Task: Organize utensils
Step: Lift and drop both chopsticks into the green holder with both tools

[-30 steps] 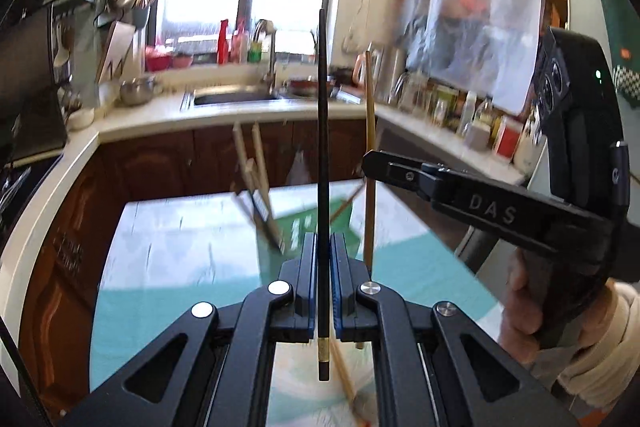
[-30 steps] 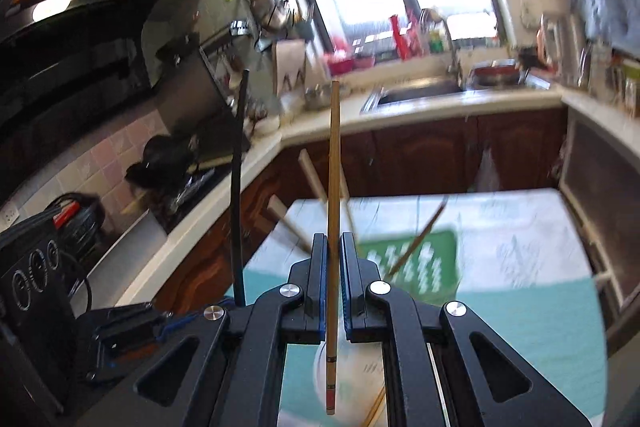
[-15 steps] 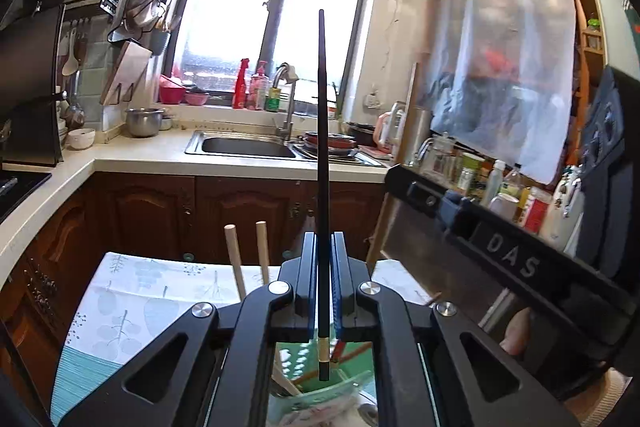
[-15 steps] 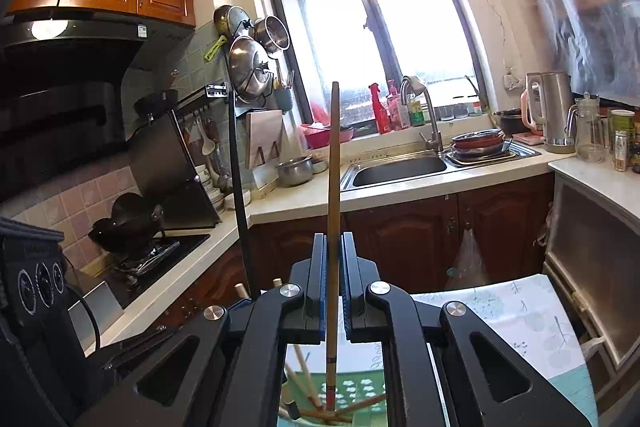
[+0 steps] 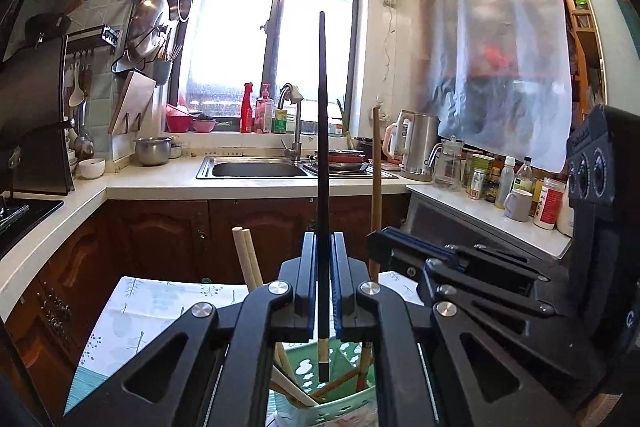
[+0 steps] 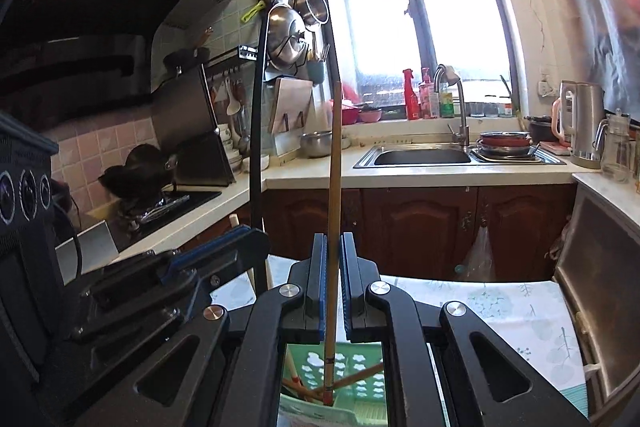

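My left gripper (image 5: pixel 323 251) is shut on a black chopstick (image 5: pixel 322 147) that stands upright, its lower end hanging over a green perforated holder (image 5: pixel 348 397). My right gripper (image 6: pixel 333 259) is shut on a tan wooden chopstick (image 6: pixel 334 187), also upright, its lower tip down inside the same green holder (image 6: pixel 356 367). Several wooden chopsticks (image 5: pixel 246 259) lean in the holder. Each gripper shows in the other's view: the right gripper (image 5: pixel 384 247) beside the left one, the left gripper (image 6: pixel 244 239) with its black chopstick (image 6: pixel 256 147) at the left.
The holder stands on a table with a leaf-print cloth (image 6: pixel 512 311). Behind it run wooden cabinets (image 5: pixel 160 235), a white counter with a sink (image 5: pixel 256 169), a faucet (image 6: pixel 456 99), a kettle (image 5: pixel 416 147), bottles and jars (image 5: pixel 520 187). A stove (image 6: pixel 160 203) is at the left.
Both grippers tilted up from the table toward the window and came down over the green holder. The tan chopstick's tip has sunk into the holder, and the grippers now sit closer together.
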Available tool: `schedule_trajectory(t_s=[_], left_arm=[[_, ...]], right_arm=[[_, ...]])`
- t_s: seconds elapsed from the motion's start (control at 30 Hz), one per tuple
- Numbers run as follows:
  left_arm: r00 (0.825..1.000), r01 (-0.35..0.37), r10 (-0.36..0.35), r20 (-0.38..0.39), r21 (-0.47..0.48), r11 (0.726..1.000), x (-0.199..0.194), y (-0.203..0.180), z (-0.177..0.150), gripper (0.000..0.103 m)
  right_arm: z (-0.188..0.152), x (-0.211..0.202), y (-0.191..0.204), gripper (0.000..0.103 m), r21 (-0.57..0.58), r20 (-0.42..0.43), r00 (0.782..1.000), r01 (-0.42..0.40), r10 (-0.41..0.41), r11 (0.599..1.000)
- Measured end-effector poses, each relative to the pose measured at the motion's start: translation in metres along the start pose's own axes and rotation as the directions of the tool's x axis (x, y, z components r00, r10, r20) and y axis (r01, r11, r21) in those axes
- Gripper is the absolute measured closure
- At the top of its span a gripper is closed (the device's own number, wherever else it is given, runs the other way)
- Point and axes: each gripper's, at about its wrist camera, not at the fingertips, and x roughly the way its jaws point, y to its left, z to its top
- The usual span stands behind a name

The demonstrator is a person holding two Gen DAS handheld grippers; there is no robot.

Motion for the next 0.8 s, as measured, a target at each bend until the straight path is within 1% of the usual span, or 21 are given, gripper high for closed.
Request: schedule_trajectory(t_s=[0.03, 0.17, 0.27, 0.33, 0.4, 0.47, 0.5, 0.57, 0.6, 0.7, 0.77, 0.8], left_arm=[[1.0, 0.004, -0.004, 0.004, 0.003, 1.0, -0.002, -0.002, 0.0, 0.099], [1.0, 0.02, -0.02, 0.01, 0.024, 1.0, -0.005, -0.008, -0.004, 0.099], [1.0, 0.026, -0.026, -0.015, 0.027, 0.999, -0.001, -0.009, -0.009, 0.099], [0.999, 0.028, -0.027, -0.032, 0.034, 0.999, 0.001, -0.01, -0.015, 0.099], [0.998, 0.036, -0.034, -0.048, 0.042, 0.998, 0.003, -0.01, -0.019, 0.099], [0.998, 0.038, -0.035, -0.061, 0.048, 0.998, 0.004, -0.011, -0.023, 0.099], [0.997, 0.039, -0.036, -0.066, 0.049, 0.998, 0.004, -0.011, -0.024, 0.098], [0.996, 0.041, -0.037, -0.076, 0.05, 0.998, 0.004, -0.011, -0.026, 0.094], [0.996, 0.041, -0.036, -0.083, 0.051, 0.998, 0.004, -0.011, -0.027, 0.088], [0.995, 0.042, -0.037, -0.093, 0.047, 0.998, 0.0, -0.009, -0.029, 0.079], [0.993, 0.045, -0.04, -0.111, 0.045, 0.998, -0.001, -0.01, -0.03, 0.072], [0.992, 0.041, -0.036, -0.119, 0.048, 0.998, -0.002, -0.01, -0.03, 0.065]], right_arm=[[-0.008, -0.002, 0.001, 0.097, -0.007, -0.008, 1.0, -0.008, 0.008, 1.0], [-0.021, -0.002, -0.004, 0.097, -0.009, -0.053, 0.998, -0.045, 0.044, 0.999], [-0.027, -0.005, -0.009, 0.097, -0.004, -0.081, 0.995, -0.054, 0.054, 0.999], [-0.027, -0.007, -0.012, 0.096, 0.003, -0.092, 0.993, -0.076, 0.076, 0.997], [-0.024, -0.008, -0.015, 0.093, 0.024, -0.101, 0.991, -0.087, 0.089, 0.996], [-0.023, -0.009, -0.018, 0.086, 0.039, -0.098, 0.99, -0.098, 0.102, 0.994], [-0.022, -0.01, -0.019, 0.085, 0.041, -0.095, 0.99, -0.102, 0.105, 0.994], [-0.021, -0.012, -0.019, 0.084, 0.037, -0.096, 0.989, -0.106, 0.109, 0.994], [-0.02, -0.013, -0.018, 0.084, 0.035, -0.095, 0.989, -0.109, 0.112, 0.993], [-0.017, -0.019, -0.013, 0.084, 0.035, -0.09, 0.989, -0.114, 0.116, 0.993], [-0.016, -0.021, -0.008, 0.083, 0.034, -0.088, 0.989, -0.116, 0.118, 0.993], [-0.016, -0.022, -0.005, 0.083, 0.033, -0.087, 0.989, -0.118, 0.121, 0.992]])
